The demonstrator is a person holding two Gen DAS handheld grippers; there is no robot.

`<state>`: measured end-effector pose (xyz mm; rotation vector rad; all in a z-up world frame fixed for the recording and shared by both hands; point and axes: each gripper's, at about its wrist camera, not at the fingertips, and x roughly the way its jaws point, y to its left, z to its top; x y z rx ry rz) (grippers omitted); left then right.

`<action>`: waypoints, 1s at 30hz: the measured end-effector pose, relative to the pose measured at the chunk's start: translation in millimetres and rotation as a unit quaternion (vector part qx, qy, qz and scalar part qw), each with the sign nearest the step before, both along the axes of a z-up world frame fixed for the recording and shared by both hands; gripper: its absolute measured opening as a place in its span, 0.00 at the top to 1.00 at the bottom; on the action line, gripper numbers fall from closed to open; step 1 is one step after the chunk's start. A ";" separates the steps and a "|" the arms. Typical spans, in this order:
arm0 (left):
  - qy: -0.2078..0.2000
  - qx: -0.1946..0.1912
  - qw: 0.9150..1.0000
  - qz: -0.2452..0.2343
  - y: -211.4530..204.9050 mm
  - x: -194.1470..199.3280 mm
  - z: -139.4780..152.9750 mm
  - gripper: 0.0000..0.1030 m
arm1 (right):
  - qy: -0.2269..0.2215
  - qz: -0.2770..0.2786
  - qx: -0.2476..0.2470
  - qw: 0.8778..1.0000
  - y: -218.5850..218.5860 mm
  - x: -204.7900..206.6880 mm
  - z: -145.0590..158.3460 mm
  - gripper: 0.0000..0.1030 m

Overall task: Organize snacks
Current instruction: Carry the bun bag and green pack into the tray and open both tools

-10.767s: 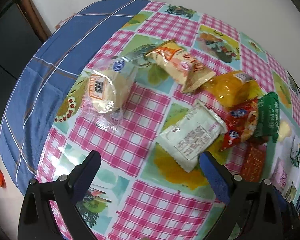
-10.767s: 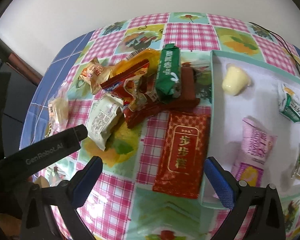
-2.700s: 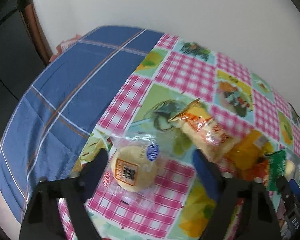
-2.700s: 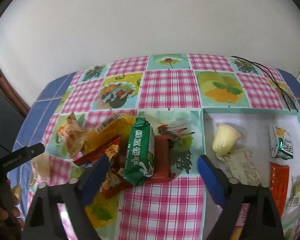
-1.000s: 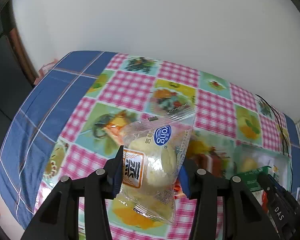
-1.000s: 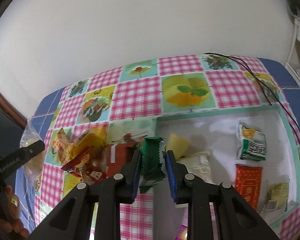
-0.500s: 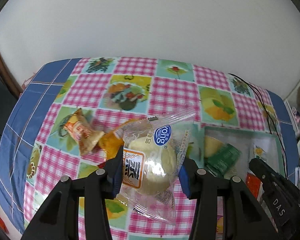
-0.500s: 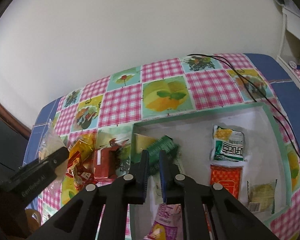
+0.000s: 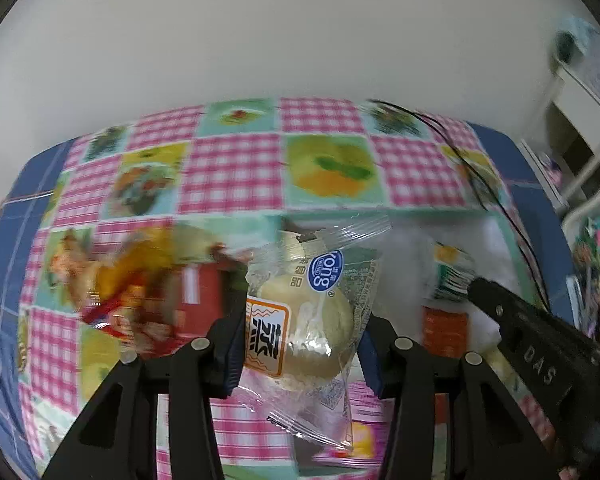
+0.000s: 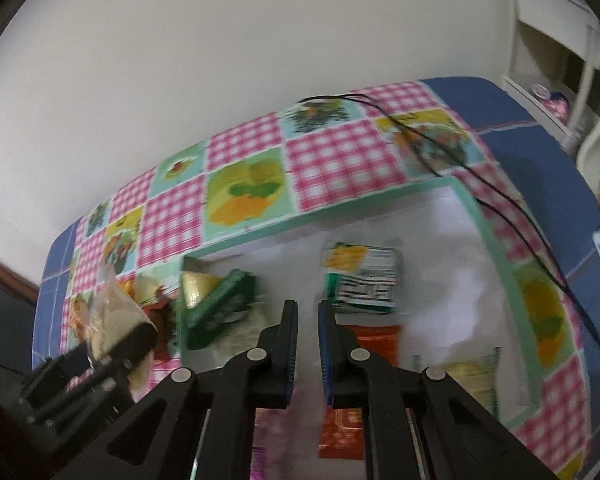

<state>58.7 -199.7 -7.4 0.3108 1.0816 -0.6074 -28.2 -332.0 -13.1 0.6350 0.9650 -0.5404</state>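
Green packet (image 10: 220, 304) now in tray (image 10: 496, 240), bun packet (image 9: 304, 320) aloft.

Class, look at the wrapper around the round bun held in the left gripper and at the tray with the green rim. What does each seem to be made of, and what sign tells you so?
Bun wrapper: thin clear plastic film, glossy; the bun shows through it, with crinkles and glints. Tray: probably rigid plastic or coated card, matte white inside with a mint-green rim; blur leaves it open.

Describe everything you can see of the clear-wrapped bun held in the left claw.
The bun is a round, pale yellow cake sealed in a clear, crinkly plastic wrapper with a blue round logo near the top and an orange-framed label on its left side. It stands roughly upright, pinched at both sides by the left claw, held above the checked tablecloth. Its crimped lower edge hangs free.
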 end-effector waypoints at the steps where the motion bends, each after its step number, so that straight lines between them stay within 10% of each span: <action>1: 0.002 0.001 1.000 -0.008 -5.8 -5.0 -2.0 0.52 | 0.002 -0.007 0.000 1.000 -4.8 -4.3 -0.4 0.89; 12: 0.023 -0.009 0.998 -0.056 -49.6 -40.2 -16.5 0.51 | 0.008 -0.053 0.000 0.999 -44.1 -44.0 -0.6 0.89; 15: 0.026 -0.013 0.998 -0.060 -52.6 -42.5 -15.4 0.38 | 0.007 -0.058 0.003 0.998 -49.4 -49.1 -1.2 0.89; 30: 0.052 -0.065 0.997 -0.003 -16.0 -8.9 0.7 0.31 | 0.013 -0.034 0.004 0.999 -35.2 -36.9 -2.9 0.89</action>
